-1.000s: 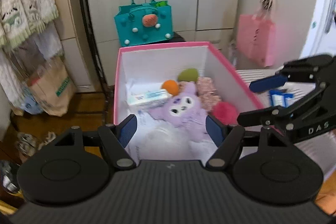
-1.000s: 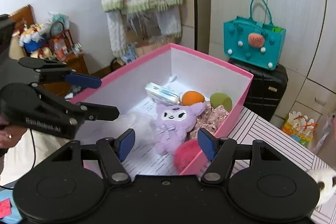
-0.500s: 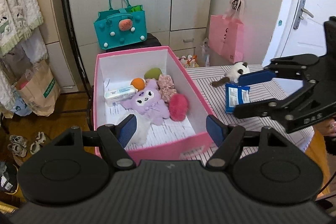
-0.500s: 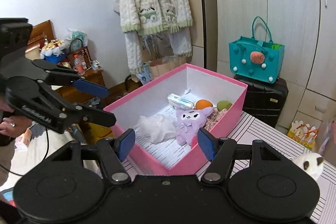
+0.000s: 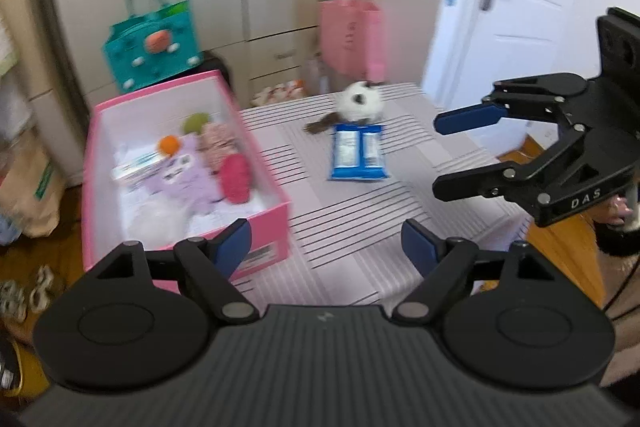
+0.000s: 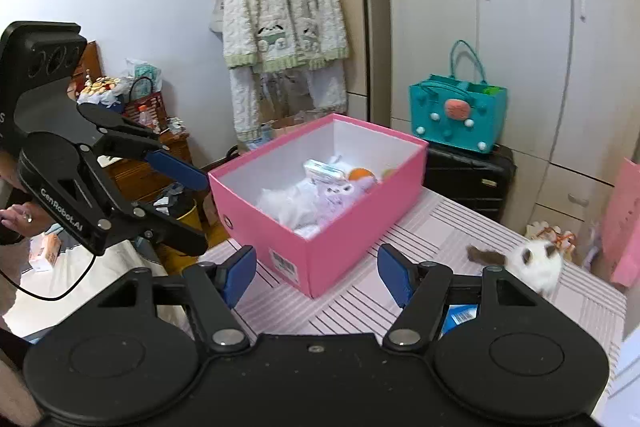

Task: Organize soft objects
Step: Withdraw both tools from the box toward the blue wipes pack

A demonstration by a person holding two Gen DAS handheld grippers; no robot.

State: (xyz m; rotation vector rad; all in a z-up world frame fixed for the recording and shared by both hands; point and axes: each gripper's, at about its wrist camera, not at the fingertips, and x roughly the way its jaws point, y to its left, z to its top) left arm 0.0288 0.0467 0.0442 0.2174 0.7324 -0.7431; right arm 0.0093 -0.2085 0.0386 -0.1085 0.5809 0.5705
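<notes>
Two soft things lie outside the pink cardboard box (image 5: 269,223) on my striped worktop (image 5: 360,227): a blue plastic wipes packet (image 5: 357,151) and, touching its far edge, a white-and-brown plush toy cat (image 5: 360,103). Inside the box sit a lilac plush doll (image 5: 180,179), a magenta pompom (image 5: 235,178), an orange ball (image 5: 168,144), a green ball (image 5: 196,123), a floral pouch, a tissue pack and a white fluffy bundle. My left gripper (image 5: 326,245) hangs over the worktop beside the box, its fingers (image 5: 232,242) opening with nothing between them. My right gripper (image 6: 316,269) hovers near the box's front corner, fingers apart and empty. As I read it, I am between picks, turning toward the leftovers. The next move likely calls for reaching across the worktop to the cat or the packet, closing gently on it, and lifting it clear over the box wall.
</notes>
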